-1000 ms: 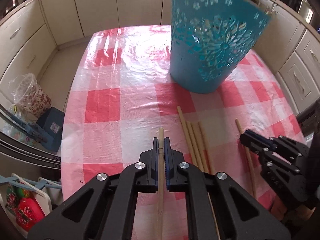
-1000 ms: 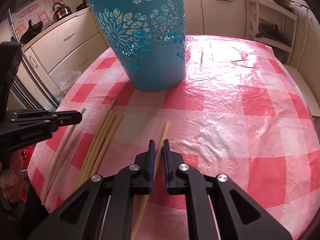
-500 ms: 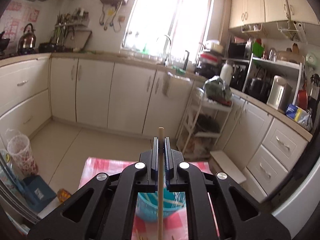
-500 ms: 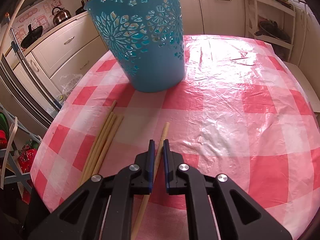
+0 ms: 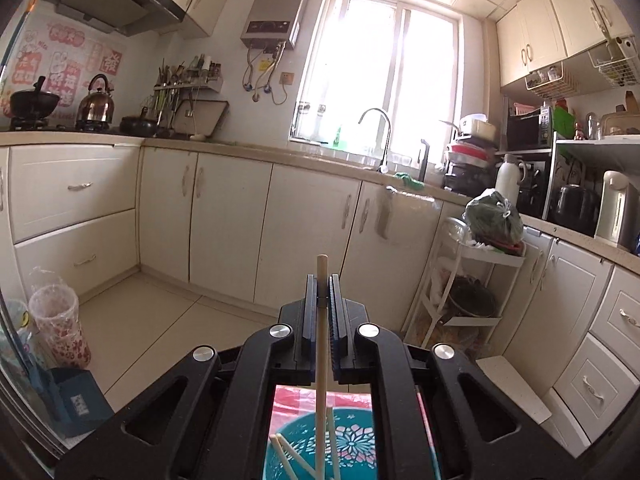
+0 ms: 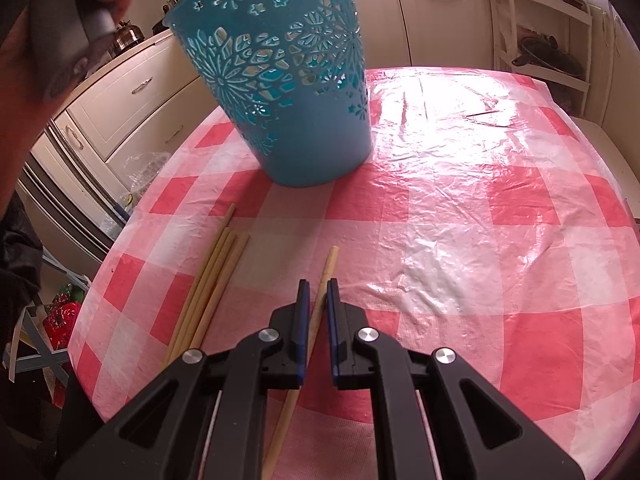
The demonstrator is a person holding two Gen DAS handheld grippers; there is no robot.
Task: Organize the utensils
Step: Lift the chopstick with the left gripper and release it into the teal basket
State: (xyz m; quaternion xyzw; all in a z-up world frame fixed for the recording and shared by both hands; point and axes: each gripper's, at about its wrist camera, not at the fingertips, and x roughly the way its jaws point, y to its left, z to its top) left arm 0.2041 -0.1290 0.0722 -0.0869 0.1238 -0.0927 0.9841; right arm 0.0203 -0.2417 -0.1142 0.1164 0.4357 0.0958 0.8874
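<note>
Chopstick [image 5: 321, 344] upright between left claw [image 5: 322, 292] jaws — clamped

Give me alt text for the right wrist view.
The right gripper is shut on a chopstick lying on the checked tablecloth. Four more chopsticks lie to its left, before an upright blue basket.

The blue basket [image 6: 288, 92] stands upright at the far left of the checked tablecloth [image 6: 480, 208], blocking that corner; its open top [image 5: 352, 444] already holds chopsticks [image 5: 292, 456]. A bundle of loose chopsticks [image 6: 208, 280] lies near the left edge. The cloth's right half lies bare and passable.
</note>
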